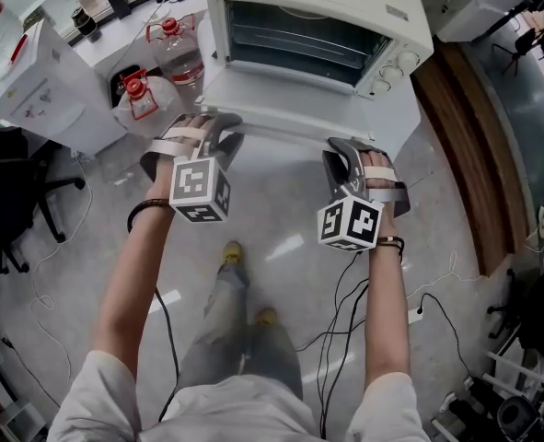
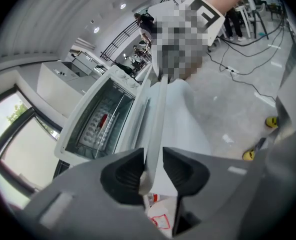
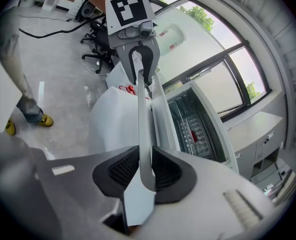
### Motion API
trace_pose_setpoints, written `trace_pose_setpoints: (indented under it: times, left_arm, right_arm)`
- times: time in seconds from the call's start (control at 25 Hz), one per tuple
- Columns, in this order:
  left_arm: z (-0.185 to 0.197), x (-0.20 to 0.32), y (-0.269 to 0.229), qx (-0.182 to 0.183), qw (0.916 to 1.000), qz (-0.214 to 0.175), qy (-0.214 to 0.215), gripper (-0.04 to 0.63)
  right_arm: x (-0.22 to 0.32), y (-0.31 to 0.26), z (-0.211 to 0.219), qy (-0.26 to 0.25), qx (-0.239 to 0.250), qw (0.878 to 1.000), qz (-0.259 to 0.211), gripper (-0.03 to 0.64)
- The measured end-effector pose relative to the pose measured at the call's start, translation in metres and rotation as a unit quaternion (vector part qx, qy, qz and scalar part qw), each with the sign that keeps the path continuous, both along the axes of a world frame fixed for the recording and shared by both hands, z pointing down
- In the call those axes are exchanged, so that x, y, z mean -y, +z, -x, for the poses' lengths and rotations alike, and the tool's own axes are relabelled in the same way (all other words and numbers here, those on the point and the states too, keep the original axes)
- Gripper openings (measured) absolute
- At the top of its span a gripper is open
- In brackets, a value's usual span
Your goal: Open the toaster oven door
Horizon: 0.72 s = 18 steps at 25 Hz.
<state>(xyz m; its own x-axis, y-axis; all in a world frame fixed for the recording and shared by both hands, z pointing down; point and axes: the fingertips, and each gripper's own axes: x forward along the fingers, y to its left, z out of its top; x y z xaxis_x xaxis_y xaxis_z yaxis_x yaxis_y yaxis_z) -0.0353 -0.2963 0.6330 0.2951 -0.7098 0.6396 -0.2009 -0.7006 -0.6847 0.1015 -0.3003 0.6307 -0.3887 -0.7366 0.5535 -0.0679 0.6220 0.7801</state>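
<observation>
Toaster oven (image 1: 318, 26) sits on a white stand straight ahead of the person. Its door (image 1: 318, 118) is swung down to about level and the cavity with its wire rack is exposed. Judging by that, the opening is basically done and we're at the let-go step.

Handle (image 1: 281, 139) runs along the door's front edge, with both grippers on it.
- Left gripper (image 2: 153, 171): the handle bar sits between the jaws, one pad touches it, and there's a visible gap on the other side. Partly open, not clamping.
- Right gripper (image 3: 145, 171): both pads are pressed flat on the handle bar, a firm pinch.

Next, as I read it: release the right jaws too, then back both grippers straight off toward the person, without lifting, so the door doesn't swing back up. Check that it rests down on its own hinge.

Around it: two water jugs (image 1: 175, 49) with red caps left of the oven, and cables (image 1: 345, 330) on the floor near the person's feet.
</observation>
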Motion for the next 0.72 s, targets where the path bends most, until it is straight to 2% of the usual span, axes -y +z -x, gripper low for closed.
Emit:
trace_pose_setpoints:
  times: [0.4,0.72]
  left_arm:
    - [-0.002,-0.018,0.049,0.011,0.9994,-0.033,-0.005,0.115]
    - [-0.003,-0.028,0.087,0.02,0.9985,-0.052,-0.003,0.184]
  right_arm:
    - [-0.017,0.047,-0.001,-0.003,0.019,0.999,-0.036,0.077]
    - [-0.024,0.079,-0.001,0.002,0.039,0.997,-0.065,0.077]
